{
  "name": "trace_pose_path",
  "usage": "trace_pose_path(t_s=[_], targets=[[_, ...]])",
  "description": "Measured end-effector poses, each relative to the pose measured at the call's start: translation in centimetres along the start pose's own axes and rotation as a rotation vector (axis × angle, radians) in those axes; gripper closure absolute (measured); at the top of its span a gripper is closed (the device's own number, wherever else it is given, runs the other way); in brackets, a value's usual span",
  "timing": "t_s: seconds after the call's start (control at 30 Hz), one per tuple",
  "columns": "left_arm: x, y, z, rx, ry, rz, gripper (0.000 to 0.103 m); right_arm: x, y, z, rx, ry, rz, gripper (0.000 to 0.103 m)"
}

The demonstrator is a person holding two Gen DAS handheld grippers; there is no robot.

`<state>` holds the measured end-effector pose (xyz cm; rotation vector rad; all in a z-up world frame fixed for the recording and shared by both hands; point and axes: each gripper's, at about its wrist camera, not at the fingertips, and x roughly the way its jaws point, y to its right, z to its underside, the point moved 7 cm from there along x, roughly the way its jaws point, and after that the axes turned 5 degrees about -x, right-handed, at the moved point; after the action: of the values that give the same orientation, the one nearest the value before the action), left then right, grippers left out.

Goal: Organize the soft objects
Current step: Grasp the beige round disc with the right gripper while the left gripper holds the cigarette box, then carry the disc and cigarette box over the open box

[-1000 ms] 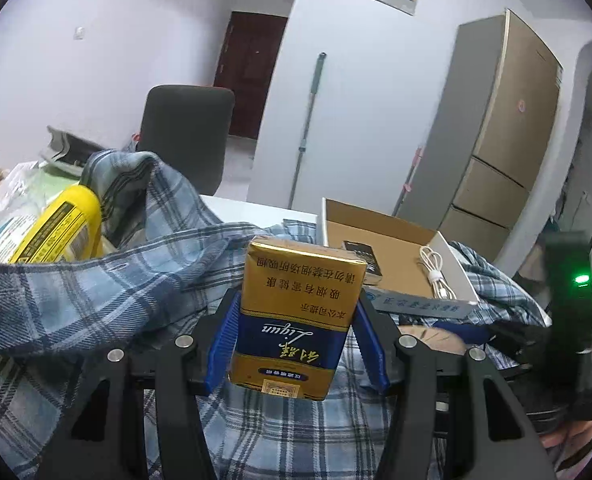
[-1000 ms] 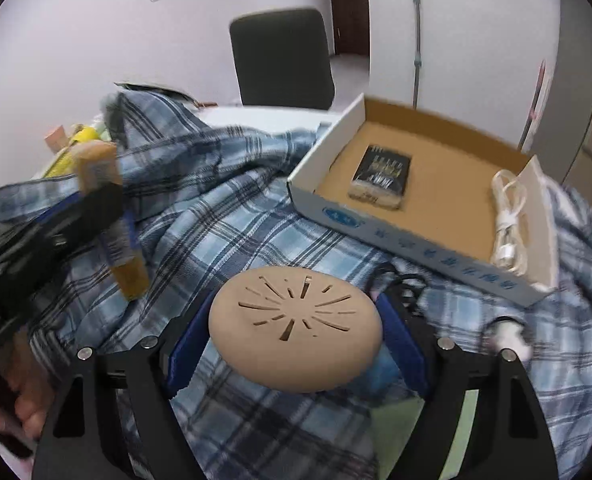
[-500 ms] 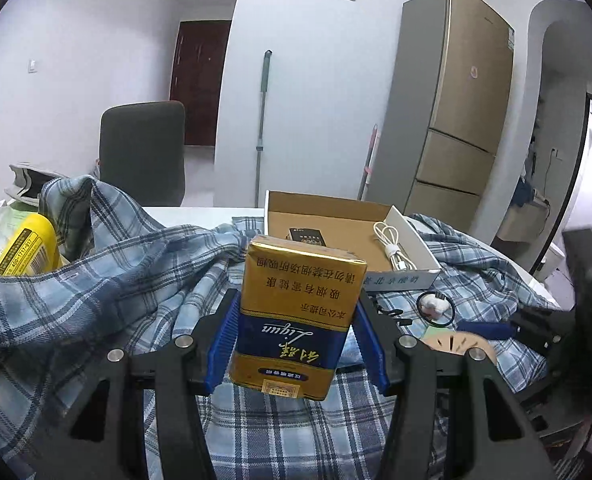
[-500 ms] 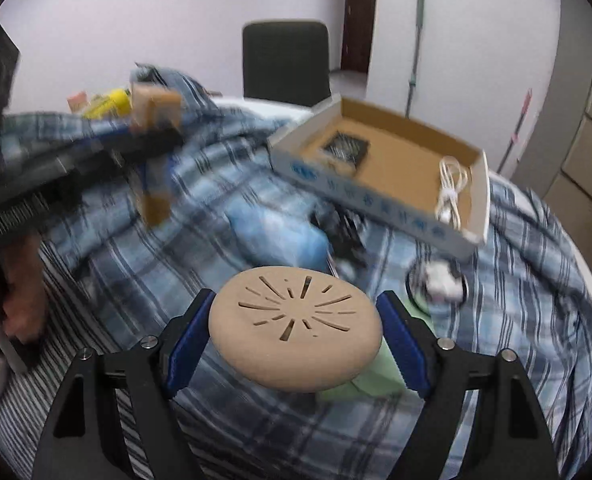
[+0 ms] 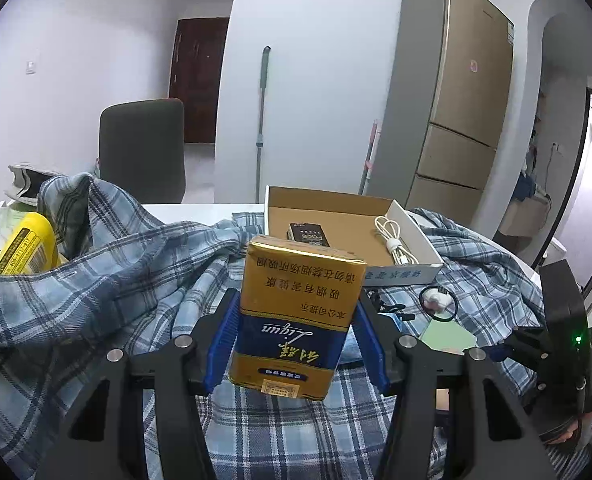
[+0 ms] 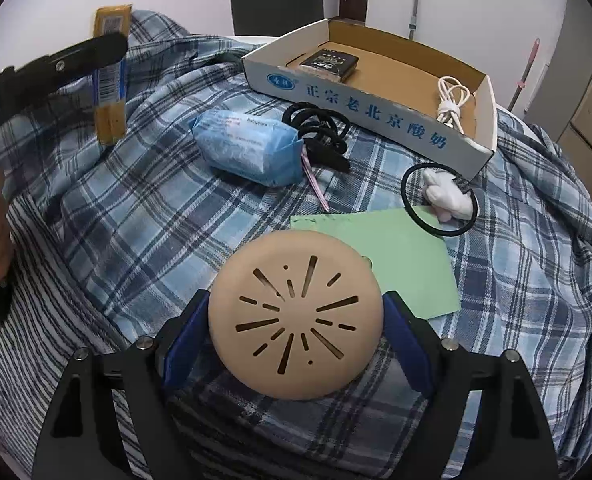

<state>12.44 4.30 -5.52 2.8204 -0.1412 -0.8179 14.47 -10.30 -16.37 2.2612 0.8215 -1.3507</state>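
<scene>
Left gripper (image 5: 293,344) clamped on a gold-and-blue pack (image 5: 298,316), blue pads pressed to both its sides, pack held upside down above the plaid shirt (image 5: 127,280). Right gripper (image 6: 296,332) easing apart around a tan round pad (image 6: 296,316) with slit cut-outs; left blue pad against its rim, a sliver of gap at the right pad. Under and just past that pad, a green sheet (image 6: 408,264) flat on the plaid shirt, which drapes the tabletop (image 5: 199,212) almost edge to edge. Just beyond the sheet's far right corner, a black hair tie (image 6: 440,200) ringed round a small white figure (image 6: 446,196). Farther toward the tabletop's middle, a blue tissue packet (image 6: 247,146), touching a tangle of black cord (image 6: 320,128). Behind these, toward the far edge, an open cardboard tray (image 6: 376,104) holding a dark small box (image 6: 332,62) and a coiled white cable (image 6: 452,100). At the far left edge, a yellow bottle (image 5: 23,244).
</scene>
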Motion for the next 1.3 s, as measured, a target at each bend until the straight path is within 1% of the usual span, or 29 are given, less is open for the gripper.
trace_pose_path(t_s=[0.07, 0.13, 0.27, 0.33, 0.37, 0.53, 0.67, 0.77, 0.8, 0.87, 0.9, 0.97, 1.07, 1.13, 1.23, 1.3], targets=[[0.0, 0.0, 0.0, -0.003, -0.003, 0.001, 0.046, 0.0, -0.1, -0.1, -0.016, -0.001, 0.004, 0.020], [0.0, 0.0, 0.0, -0.006, -0.001, 0.001, 0.046, -0.1, -0.2, -0.1, -0.022, 0.012, 0.012, 0.023], [-0.1, 0.1, 0.0, -0.003, -0.002, 0.010, 0.046, -1.1, -0.3, -0.3, -0.022, 0.068, 0.010, 0.025], [-0.6, 0.8, -0.1, -0.002, -0.010, 0.050, 0.046, -2.1, -0.2, -0.6, -0.016, 0.111, 0.022, 0.025], [-1.2, 1.3, -0.3, 0.005, 0.001, 0.063, 0.046, -2.7, -0.1, -0.7, -0.015, 0.131, 0.034, 0.025], [-4.3, 4.1, -1.6, 0.097, 0.066, 0.053, 0.046, -6.3, 1.2, -2.1, 0.020, 0.247, 0.068, 0.025], [-6.7, 6.9, -3.4, 0.166, 0.104, 0.059, 0.046, -10.0, 3.2, -4.9, 0.065, 0.356, 0.119, 0.024], [-7.7, 8.9, -5.3, 0.196, 0.133, 0.066, 0.046, -13.0, 4.8, -7.7, 0.096, 0.447, 0.147, 0.024], [-7.8, 9.5, -6.1, 0.198, 0.142, 0.072, 0.046, -13.9, 5.2, -8.6, 0.099, 0.475, 0.168, 0.024], [-7.6, 10.8, -7.9, 0.195, 0.142, 0.103, 0.046, -15.9, 6.7, -10.4, 0.127, 0.537, 0.237, 0.024], [-7.4, 11.2, -8.6, 0.194, 0.146, 0.102, 0.046, -16.8, 7.5, -11.3, 0.154, 0.565, 0.260, 0.024], [-7.0, 11.9, -10.4, 0.195, 0.173, 0.096, 0.045, -18.1, 8.9, -12.8, 0.208, 0.604, 0.253, 0.024], [-6.1, 12.5, -13.0, 0.170, 0.207, 0.096, 0.046, -19.2, 10.5, -14.7, 0.253, 0.652, 0.251, 0.024], [-5.5, 12.6, -14.6, 0.141, 0.216, 0.117, 0.045, -19.7, 11.0, -15.4, 0.268, 0.691, 0.281, 0.024], [-4.5, 12.7, -16.7, 0.134, 0.250, 0.103, 0.045, -19.4, 11.5, -16.7, 0.267, 0.711, 0.300, 0.024], [-3.5, 12.6, -17.8, 0.123, 0.257, 0.110, 0.045, -18.8, 11.9, -17.5, 0.275, 0.716, 0.305, 0.024]])
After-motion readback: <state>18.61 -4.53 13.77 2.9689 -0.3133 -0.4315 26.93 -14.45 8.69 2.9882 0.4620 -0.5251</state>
